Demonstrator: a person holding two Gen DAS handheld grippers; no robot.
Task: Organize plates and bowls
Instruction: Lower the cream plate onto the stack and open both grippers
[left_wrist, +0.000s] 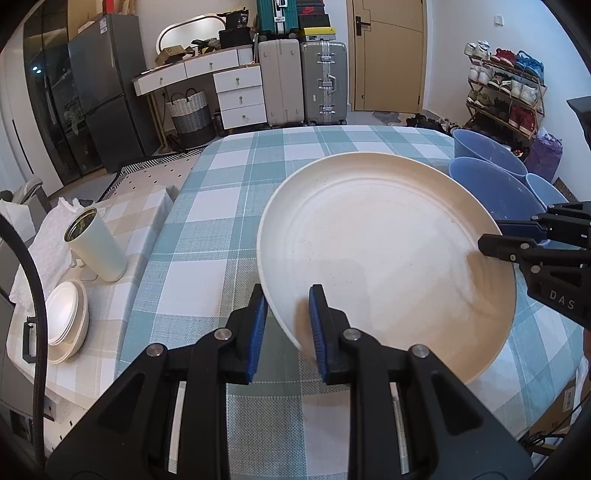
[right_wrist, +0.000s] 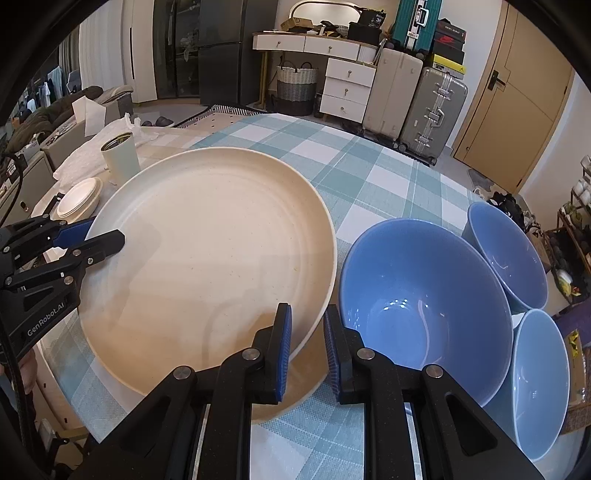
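Note:
A large cream plate (left_wrist: 384, 251) (right_wrist: 207, 251) is held over the checked tablecloth (left_wrist: 229, 206) by both grippers at opposite rims. My left gripper (left_wrist: 288, 325) is shut on the rim nearest it, one blue pad above and one below the edge; the right wrist view shows it at the plate's left side (right_wrist: 92, 236). My right gripper (right_wrist: 306, 343) is shut on the plate's right rim, beside a big blue bowl (right_wrist: 424, 295); the left wrist view shows it at the far right (left_wrist: 495, 236). Two smaller blue bowls (right_wrist: 506, 254) (right_wrist: 539, 373) stand further right.
A stack of small white dishes (left_wrist: 66, 321) (right_wrist: 79, 201) and a pale tumbler (left_wrist: 98, 243) (right_wrist: 120, 155) sit on a lower beige-checked side table at the left. Suitcases (left_wrist: 303, 81), drawers and a shoe rack (left_wrist: 506, 92) line the room behind the table.

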